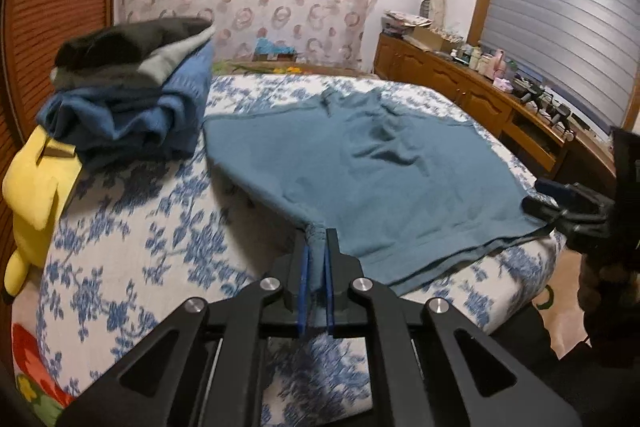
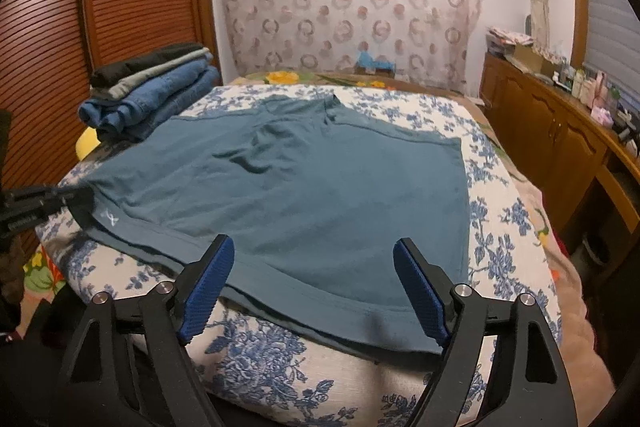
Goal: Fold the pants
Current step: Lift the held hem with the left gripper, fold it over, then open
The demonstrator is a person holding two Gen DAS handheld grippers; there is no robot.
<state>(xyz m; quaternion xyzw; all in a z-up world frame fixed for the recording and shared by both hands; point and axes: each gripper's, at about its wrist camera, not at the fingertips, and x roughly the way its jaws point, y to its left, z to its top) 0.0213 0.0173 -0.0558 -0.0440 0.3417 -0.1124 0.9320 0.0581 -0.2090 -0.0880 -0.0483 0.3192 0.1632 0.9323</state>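
Teal pants (image 1: 380, 167) lie spread flat on the bed's blue floral cover (image 1: 140, 227). My left gripper (image 1: 317, 239) is shut on the near left corner of the pants, and the bunched cloth rises a little off the bed between the blue pads. From the right wrist view the pants (image 2: 320, 179) fill the middle, and the left gripper (image 2: 82, 201) shows at their left corner. My right gripper (image 2: 312, 247) is open just above the near hem, its blue pads wide apart and holding nothing. It also appears in the left wrist view as the right gripper (image 1: 538, 197) at the pants' right corner.
A stack of folded clothes (image 2: 152, 91) sits at the bed's far left, with a yellow plush toy (image 1: 36, 187) beside it. A wooden dresser (image 2: 560, 139) crowded with small items runs along the right. A slatted wooden door (image 2: 48, 27) stands on the left.
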